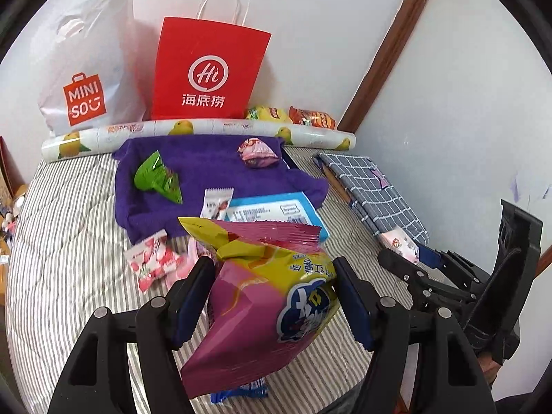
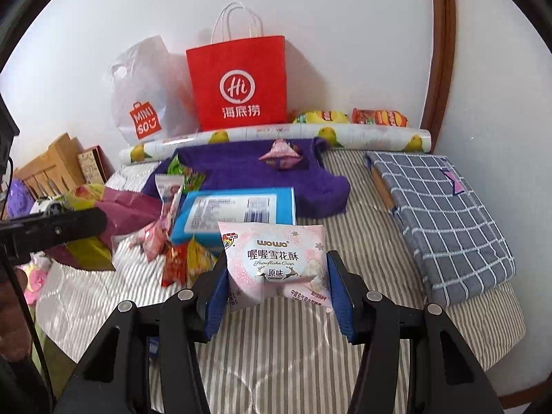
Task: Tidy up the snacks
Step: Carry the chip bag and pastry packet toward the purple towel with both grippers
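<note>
We hold a pink-and-yellow chip bag [image 1: 262, 296] clamped in our left hand-held gripper [image 1: 272, 296] and a snowflake-crisp packet [image 2: 276, 262] pinched in our right hand-held gripper [image 2: 276, 293]. Most snacks lie scattered at twelve o'clock on the bed [image 2: 293, 355], unsorted.
</note>
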